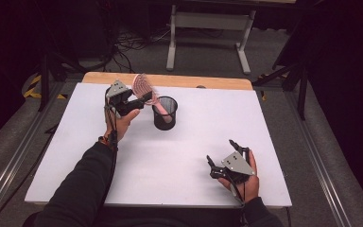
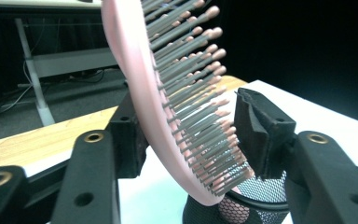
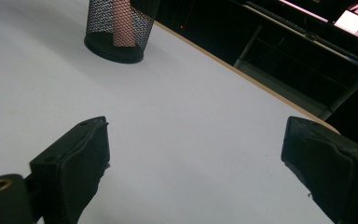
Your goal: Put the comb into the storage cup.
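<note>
Jaws of the left gripper stand on either side of a pink hairbrush: one pad sits against the smooth back of its head, the other meets the tips of the bristles, so the brush is clamped between them. Beyond and below those jaws, the brush handle drops into a black mesh cup, and the head leans up and away from the cup's rim. Over at the near right, the right gripper rests low with its jaws wide apart and nothing between them; the cup stands well ahead of it and to its left.

Under both lies a white table with a strip of light wood showing along its far edge. Past that is grey floor, a pale metal frame on two legs, some loose cables and dark surroundings.

Seen close, the brush has a curved pink body and rows of grey bristles with rounded pink tips. The cup is round, with a solid base and open wire walls through which the pink handle shows.
</note>
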